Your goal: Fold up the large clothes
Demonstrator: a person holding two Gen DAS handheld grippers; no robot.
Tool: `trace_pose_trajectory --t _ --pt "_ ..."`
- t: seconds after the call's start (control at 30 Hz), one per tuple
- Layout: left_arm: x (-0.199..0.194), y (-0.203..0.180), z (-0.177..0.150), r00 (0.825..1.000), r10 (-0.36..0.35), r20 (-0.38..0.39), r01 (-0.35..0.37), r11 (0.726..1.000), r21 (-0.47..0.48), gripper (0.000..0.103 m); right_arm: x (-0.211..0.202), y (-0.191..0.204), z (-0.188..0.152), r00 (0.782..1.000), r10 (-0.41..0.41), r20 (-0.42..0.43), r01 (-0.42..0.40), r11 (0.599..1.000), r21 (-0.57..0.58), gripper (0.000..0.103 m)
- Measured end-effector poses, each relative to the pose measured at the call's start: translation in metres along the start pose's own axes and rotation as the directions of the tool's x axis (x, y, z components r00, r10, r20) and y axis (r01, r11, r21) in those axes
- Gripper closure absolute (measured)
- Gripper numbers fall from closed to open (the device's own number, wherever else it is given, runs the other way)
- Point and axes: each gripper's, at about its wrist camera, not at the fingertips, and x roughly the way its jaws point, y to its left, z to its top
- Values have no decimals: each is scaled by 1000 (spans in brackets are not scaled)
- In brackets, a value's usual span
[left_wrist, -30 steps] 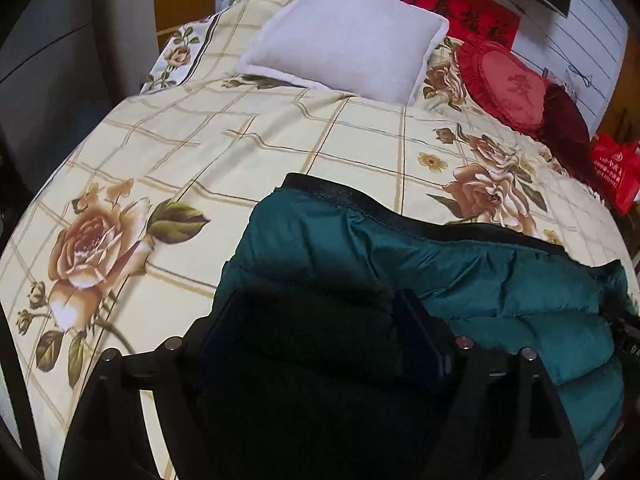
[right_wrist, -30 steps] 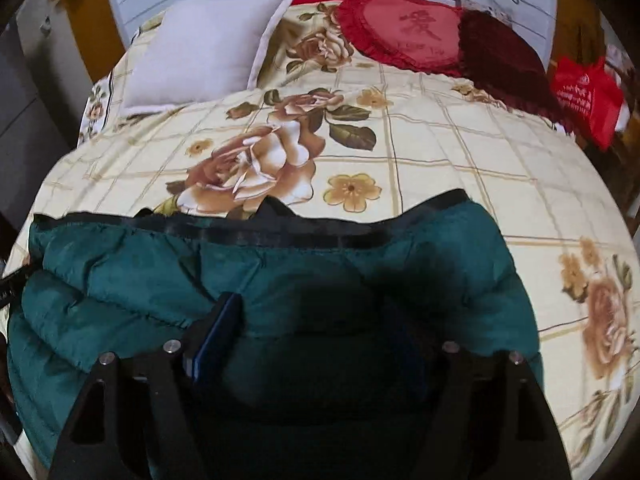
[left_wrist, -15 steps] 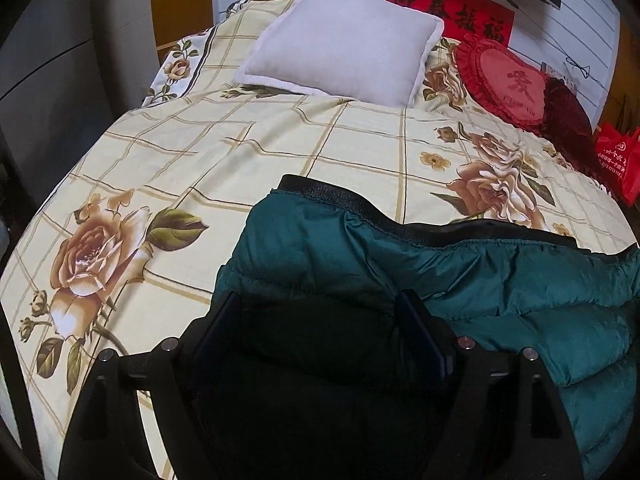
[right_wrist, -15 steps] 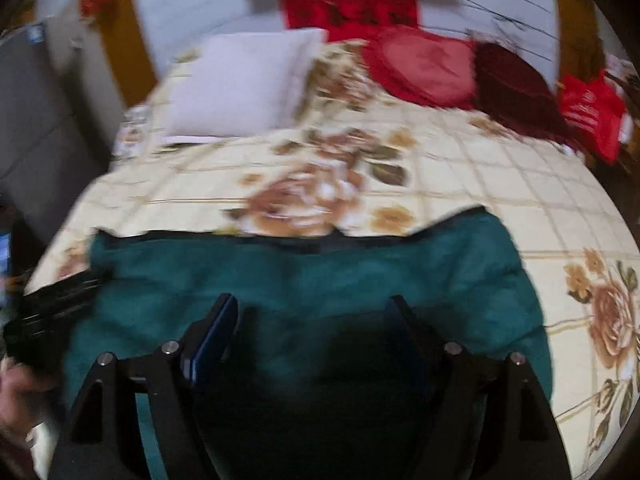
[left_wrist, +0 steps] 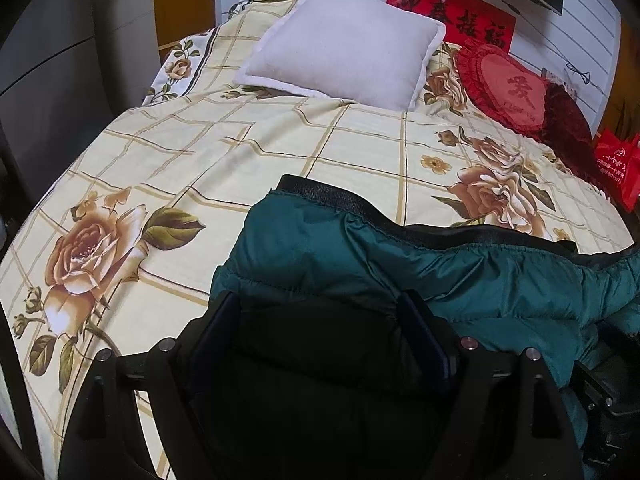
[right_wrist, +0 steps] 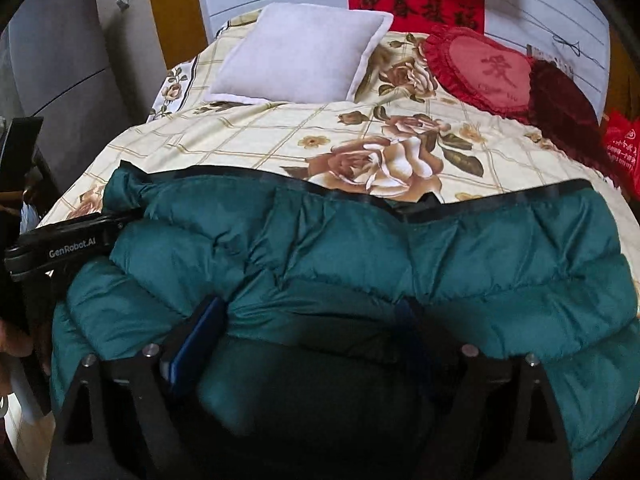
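A dark teal puffer jacket (left_wrist: 460, 276) with a black hem band lies folded across the near part of the bed; it also fills the lower half of the right wrist view (right_wrist: 400, 256). My left gripper (left_wrist: 320, 312) is open, its fingers spread wide over the jacket's left end. My right gripper (right_wrist: 312, 320) is open too, fingers spread over the jacket's middle. The left gripper's black body (right_wrist: 68, 244) shows at the jacket's left end in the right wrist view.
The bed has a cream floral checked sheet (left_wrist: 200, 152). A white pillow (left_wrist: 344, 44), a red heart cushion (left_wrist: 508, 84) and a dark red cushion (right_wrist: 560, 108) lie at the head. A red bag (left_wrist: 618, 168) sits at the right. Grey cabinets (right_wrist: 60, 72) stand left.
The right gripper has pulled back and up, so more of the jacket shows. The left gripper stays over the jacket's left end. Both stay open.
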Motion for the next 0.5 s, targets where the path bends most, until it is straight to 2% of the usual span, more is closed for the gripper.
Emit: trace_pose_trajectory --t 0.1,0.17,0.23,0.33,0.4,0.5 --pt "0 0 -2 1000 -1 8 0 1000 3 25 -13 -5 5 1000 4 -23 -3 1000 16 13" --pt "0 1 -2 1000 -4 8 4 1000 1 25 -31 -15 7 1000 21 3 -21 999 46 13" --pt "1 2 -2 1000 -6 7 6 1000 -1 24 -53 -30 6 999 -2 46 -1 997 72 13" --pt "1 2 -2 1000 -4 8 4 1000 0 24 -70 -59 8 994 -96 60 91 993 71 13" --pt "1 2 -2 1000 -5 10 5 1000 0 24 -68 -81 6 985 -171 30 168 982 89 13" --pt "1 2 -2 1000 -7 9 7 1000 0 24 -47 -113 -5 979 -197 -45 202 969 143 13"
